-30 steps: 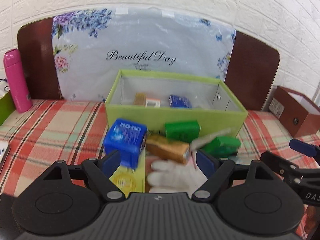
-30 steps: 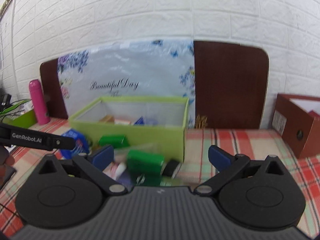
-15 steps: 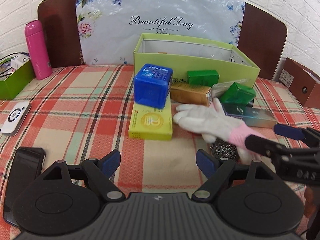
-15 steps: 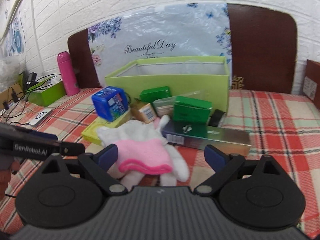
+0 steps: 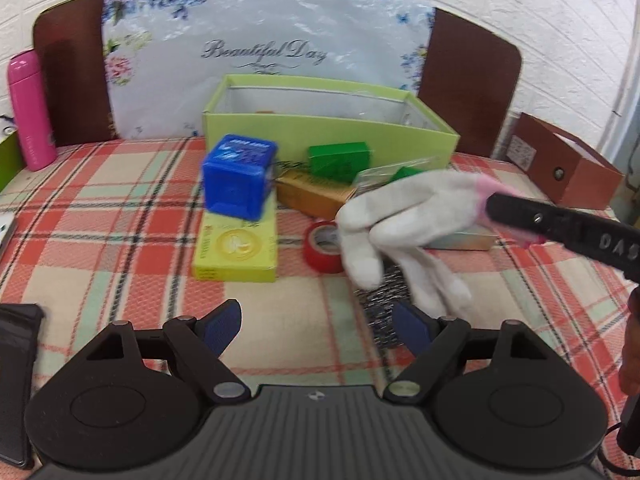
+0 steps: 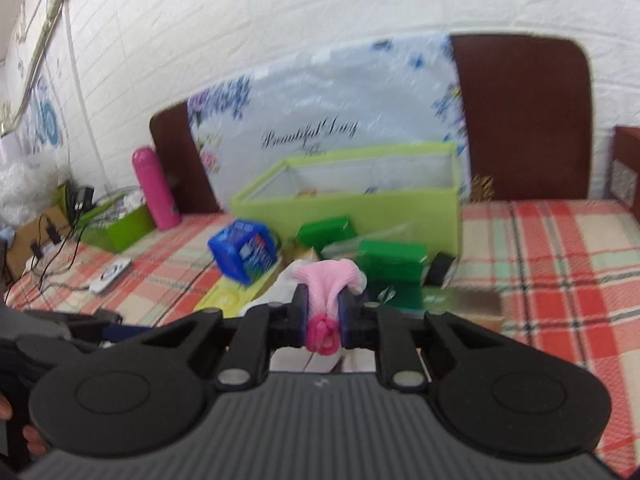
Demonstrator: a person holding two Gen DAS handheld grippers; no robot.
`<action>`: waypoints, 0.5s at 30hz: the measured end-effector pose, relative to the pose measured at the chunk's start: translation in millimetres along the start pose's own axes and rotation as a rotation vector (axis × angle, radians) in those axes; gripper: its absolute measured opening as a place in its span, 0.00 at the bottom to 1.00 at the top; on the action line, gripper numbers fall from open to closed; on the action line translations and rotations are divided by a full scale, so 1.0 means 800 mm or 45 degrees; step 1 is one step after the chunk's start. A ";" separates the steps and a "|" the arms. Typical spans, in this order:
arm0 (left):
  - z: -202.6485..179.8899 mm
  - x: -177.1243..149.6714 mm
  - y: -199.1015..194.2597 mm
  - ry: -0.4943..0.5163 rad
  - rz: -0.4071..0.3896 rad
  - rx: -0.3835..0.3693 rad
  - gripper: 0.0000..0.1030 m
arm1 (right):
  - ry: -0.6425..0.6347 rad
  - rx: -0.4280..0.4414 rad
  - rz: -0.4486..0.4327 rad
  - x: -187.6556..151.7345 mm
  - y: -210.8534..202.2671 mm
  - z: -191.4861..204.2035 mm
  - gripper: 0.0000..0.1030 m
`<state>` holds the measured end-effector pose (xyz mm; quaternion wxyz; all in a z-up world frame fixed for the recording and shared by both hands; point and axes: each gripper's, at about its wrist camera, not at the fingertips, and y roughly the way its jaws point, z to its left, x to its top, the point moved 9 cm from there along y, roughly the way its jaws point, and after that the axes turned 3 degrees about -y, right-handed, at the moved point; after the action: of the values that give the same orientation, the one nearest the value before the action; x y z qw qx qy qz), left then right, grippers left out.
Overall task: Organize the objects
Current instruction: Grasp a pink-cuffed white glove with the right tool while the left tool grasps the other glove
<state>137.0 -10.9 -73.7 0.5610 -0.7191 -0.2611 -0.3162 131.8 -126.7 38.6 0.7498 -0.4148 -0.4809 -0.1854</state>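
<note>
Glove [image 5: 404, 216] now lifted, pink cuff [image 6: 326, 280] between right fingers [image 6: 301, 312].

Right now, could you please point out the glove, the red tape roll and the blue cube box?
glove [image 5: 404, 216]: left wrist view, on its white palm.
red tape roll [image 5: 322, 254]: left wrist view, on its outer red wall.
blue cube box [image 5: 234, 190]: left wrist view, on its front face.

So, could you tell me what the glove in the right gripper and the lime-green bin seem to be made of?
The glove looks like soft white knit with a pink ribbed cuff; it droops limply from the right gripper. The lime-green bin looks matte, with thin, stiff, straight walls, probably fabric-covered board.
</note>
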 end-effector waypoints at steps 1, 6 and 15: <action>-0.007 0.003 0.003 0.008 -0.006 -0.021 0.83 | 0.012 -0.018 -0.024 0.004 -0.009 -0.007 0.14; -0.032 0.027 0.035 0.008 -0.022 -0.079 0.83 | -0.002 -0.177 -0.011 -0.014 -0.045 -0.050 0.14; -0.039 0.037 0.087 0.009 0.125 -0.150 0.06 | 0.110 -0.233 0.153 -0.090 -0.060 -0.080 0.17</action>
<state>202.3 -56.8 -90.9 0.5335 -0.7617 -0.2044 -0.3057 101.3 -214.8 -15.5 0.7387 -0.5010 -0.4036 -0.2011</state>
